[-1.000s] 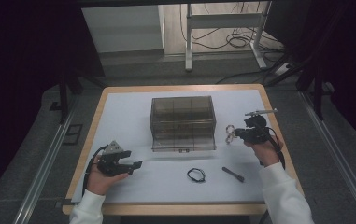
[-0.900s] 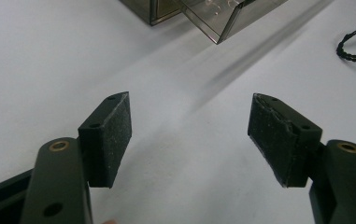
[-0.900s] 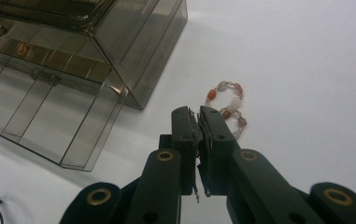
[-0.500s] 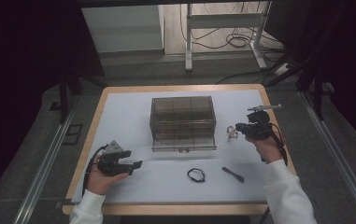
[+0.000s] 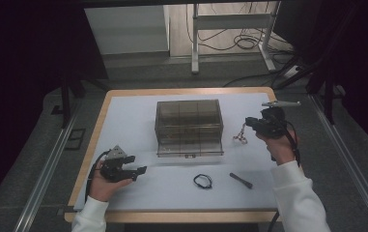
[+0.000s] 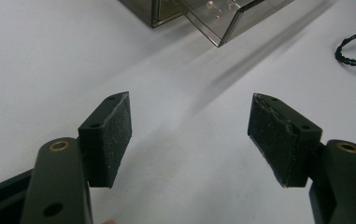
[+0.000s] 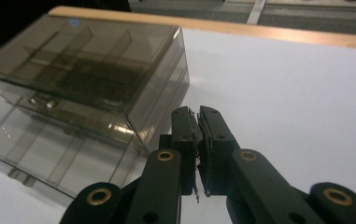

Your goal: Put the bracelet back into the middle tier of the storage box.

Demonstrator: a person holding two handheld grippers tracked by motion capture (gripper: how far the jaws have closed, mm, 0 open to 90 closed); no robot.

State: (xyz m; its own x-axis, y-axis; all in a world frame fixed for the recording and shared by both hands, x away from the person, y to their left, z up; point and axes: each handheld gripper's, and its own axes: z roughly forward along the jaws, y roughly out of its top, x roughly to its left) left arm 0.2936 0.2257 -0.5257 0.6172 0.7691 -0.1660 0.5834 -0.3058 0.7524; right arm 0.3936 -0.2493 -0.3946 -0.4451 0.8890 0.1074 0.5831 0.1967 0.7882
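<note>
A smoky clear box [image 5: 189, 121] stands mid-table with its bottom drawer [image 5: 190, 147] pulled out toward me. To its right, my right gripper [image 5: 248, 123] is held above the table, shut on a small pale chain-like trinket [image 5: 241, 136] that dangles below its jaws. In the right gripper view the right gripper [image 7: 198, 116] has its jaws pressed together over a thin bit of the trinket [image 7: 197, 161], beside the box [image 7: 87, 70] and the drawer [image 7: 59, 149]. My left gripper [image 5: 140, 170] rests low at the front left, open; nothing sits between the jaws of the left gripper [image 6: 189, 135].
A black cord loop [image 5: 202, 181] [image 6: 353, 49] and a short black stick [image 5: 240, 181] lie on the white mat [image 5: 133, 121] in front of the drawer. The box corner and drawer [image 6: 222, 18] lie ahead of the left gripper. A wooden rim edges the table.
My right gripper has risen with the trinket hanging from it and drifted slightly right. The left hand and gripper have stayed put.
</note>
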